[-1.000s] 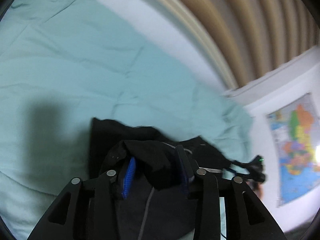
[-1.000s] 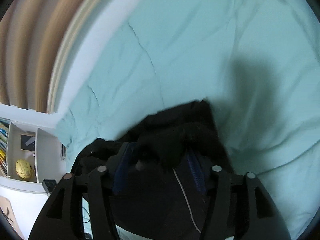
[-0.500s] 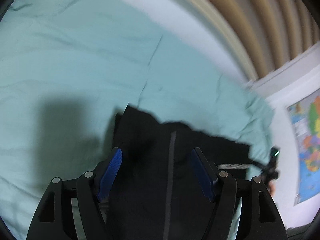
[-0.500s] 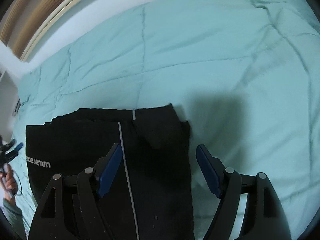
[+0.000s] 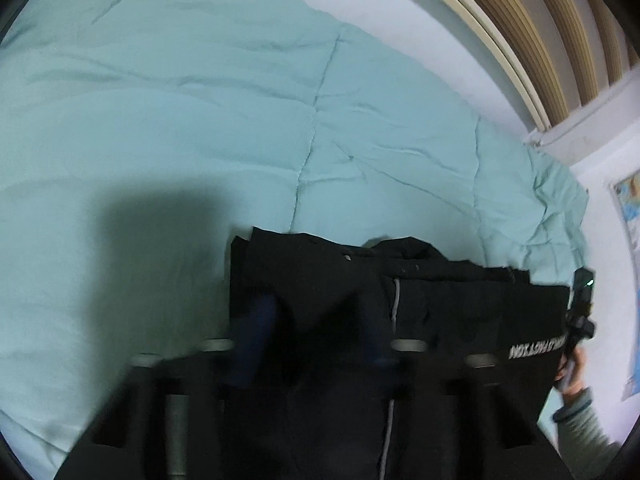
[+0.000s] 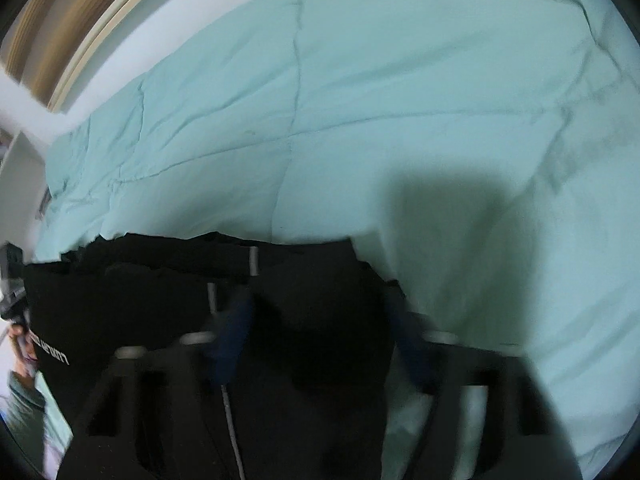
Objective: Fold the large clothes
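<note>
A black garment (image 5: 440, 312) with grey stripes and white lettering lies folded on the teal duvet (image 5: 200, 100). In the left wrist view my left gripper (image 5: 316, 332) stands over its left end, blue pads (image 5: 256, 332) apart, with a hump of black cloth between them. In the right wrist view the same garment (image 6: 120, 300) lies at the bottom. My right gripper (image 6: 320, 336) is over its right end, pads (image 6: 232, 340) apart with a bulge of cloth between them. Both views are motion-blurred near the fingers.
The teal duvet (image 6: 360, 100) covers the bed. A slatted wooden headboard (image 5: 540, 20) and a white wall stand behind it. A wall map (image 5: 632, 216) hangs at the right. The person's other hand and gripper (image 5: 580, 312) show at the garment's far end.
A second ago both grippers held bunched cloth. Half a second ago both stood open over the flat garment. Now both have moved down and forward, with cloth humped between the pads.
</note>
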Available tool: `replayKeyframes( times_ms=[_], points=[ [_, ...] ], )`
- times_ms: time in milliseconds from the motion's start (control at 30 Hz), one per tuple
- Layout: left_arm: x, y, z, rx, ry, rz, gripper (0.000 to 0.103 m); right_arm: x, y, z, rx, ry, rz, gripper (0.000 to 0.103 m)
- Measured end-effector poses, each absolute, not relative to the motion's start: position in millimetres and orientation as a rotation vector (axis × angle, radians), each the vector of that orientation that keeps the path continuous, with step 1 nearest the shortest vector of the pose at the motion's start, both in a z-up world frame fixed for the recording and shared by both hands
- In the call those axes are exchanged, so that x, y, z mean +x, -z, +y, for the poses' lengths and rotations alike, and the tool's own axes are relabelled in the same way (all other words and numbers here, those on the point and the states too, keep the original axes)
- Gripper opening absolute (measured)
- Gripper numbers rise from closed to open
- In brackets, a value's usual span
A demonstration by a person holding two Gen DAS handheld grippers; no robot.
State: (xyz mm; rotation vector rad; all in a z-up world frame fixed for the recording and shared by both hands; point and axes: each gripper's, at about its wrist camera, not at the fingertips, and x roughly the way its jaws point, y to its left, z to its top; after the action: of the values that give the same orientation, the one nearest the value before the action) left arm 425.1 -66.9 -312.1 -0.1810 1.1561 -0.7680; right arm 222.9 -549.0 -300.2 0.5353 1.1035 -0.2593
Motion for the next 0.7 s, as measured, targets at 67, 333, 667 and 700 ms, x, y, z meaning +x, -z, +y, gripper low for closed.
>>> replayKeyframes(
  times_ms=[67, 333, 667, 700],
  points=[
    [416, 303, -60, -0.179, 0.778, 1.109, 0.005, 220, 287, -535, 0.442, 0.294, 1.080, 0.024],
    [401, 232, -20, -0.310, 0.781, 0.899, 0.004, 186, 193, -507, 0.243, 0.473, 0.908, 0.014],
    [461, 275, -86, -0.137, 0.582, 0.991, 0.004, 259, 247, -538, 0.217, 0.627, 1.066, 0.014],
    [465, 293, -93, -0.119, 0.569, 1.041, 0.004, 263, 266, -542, 0.237, 0.628, 1.117, 0.014]
  ],
)
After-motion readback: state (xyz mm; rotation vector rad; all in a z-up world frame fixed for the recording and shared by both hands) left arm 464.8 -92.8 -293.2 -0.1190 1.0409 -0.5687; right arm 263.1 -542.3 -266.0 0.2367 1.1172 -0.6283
